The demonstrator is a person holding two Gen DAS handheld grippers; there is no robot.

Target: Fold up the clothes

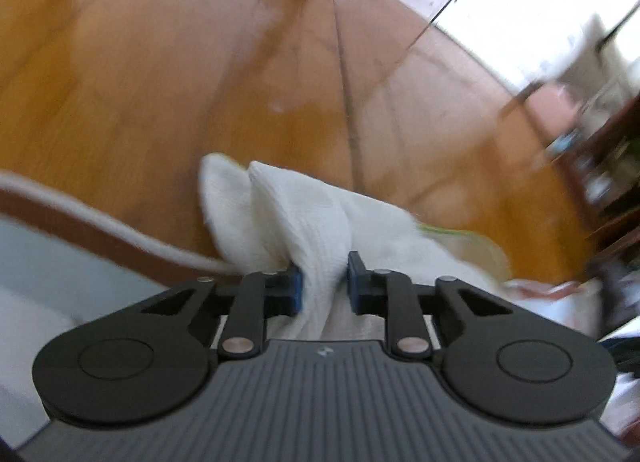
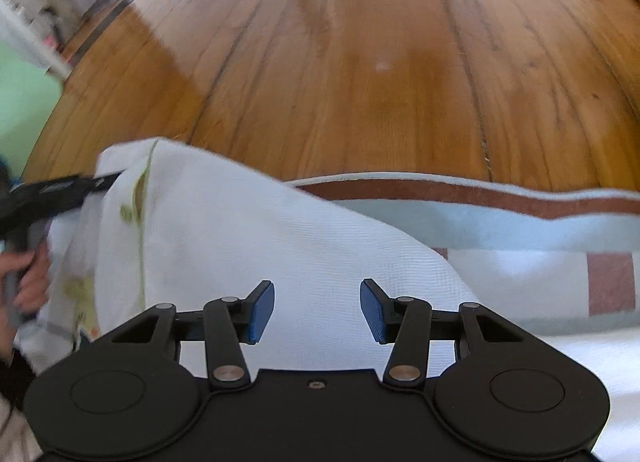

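A white waffle-weave garment [image 1: 288, 206] with pale green trim bunches up between the blue pads of my left gripper [image 1: 324, 278], which is shut on a fold of it. In the right wrist view the same garment [image 2: 240, 230] drapes from that left gripper [image 2: 105, 181] at the far left, down over the rug. A hand [image 2: 24, 278] holds the left tool there. My right gripper [image 2: 317, 310] hovers over the garment's lower spread with its pads well apart, nothing pinched between them.
A pale blue rug [image 2: 520, 222] with a brown border stripe and reddish squares lies under the garment. Beyond it is glossy wooden floor [image 2: 360, 82]. Dark wooden furniture [image 1: 608, 182] stands at the right of the left wrist view, with more cloth [image 1: 560, 294] beside it.
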